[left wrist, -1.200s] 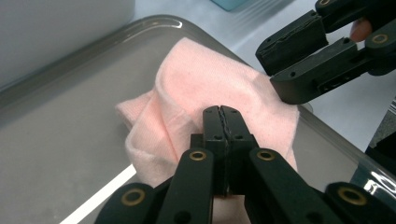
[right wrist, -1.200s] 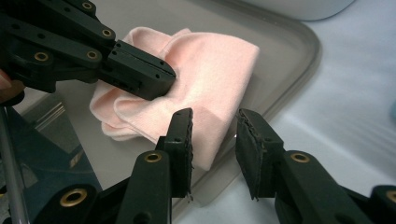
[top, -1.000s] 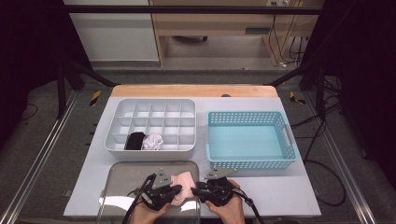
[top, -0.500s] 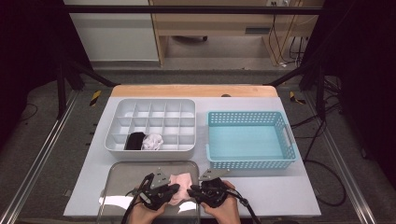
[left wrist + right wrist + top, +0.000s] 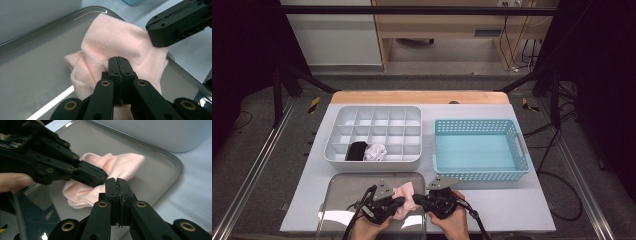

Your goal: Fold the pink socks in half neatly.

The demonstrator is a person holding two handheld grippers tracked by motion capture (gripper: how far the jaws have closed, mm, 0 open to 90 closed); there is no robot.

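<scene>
Both the left tool (image 5: 398, 202) and right tool (image 5: 418, 199) meet at a pink cloth (image 5: 404, 192) on the steel tray (image 5: 342, 187).

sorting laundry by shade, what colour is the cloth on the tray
Pale pink cloth, clearest in the left gripper view.

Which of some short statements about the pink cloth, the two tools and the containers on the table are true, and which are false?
1. The pink cloth lies on the metal tray. True.
2. The left tool is wide open. False: its jaws are shut on the pink cloth.
3. The blue basket holds folded cloths. False: nothing lies in it.
4. The white divided box has a black item and a white item in its front row. True.
5. The right tool is beside the blue basket. False: it is at the tray, by the pink cloth.
</scene>
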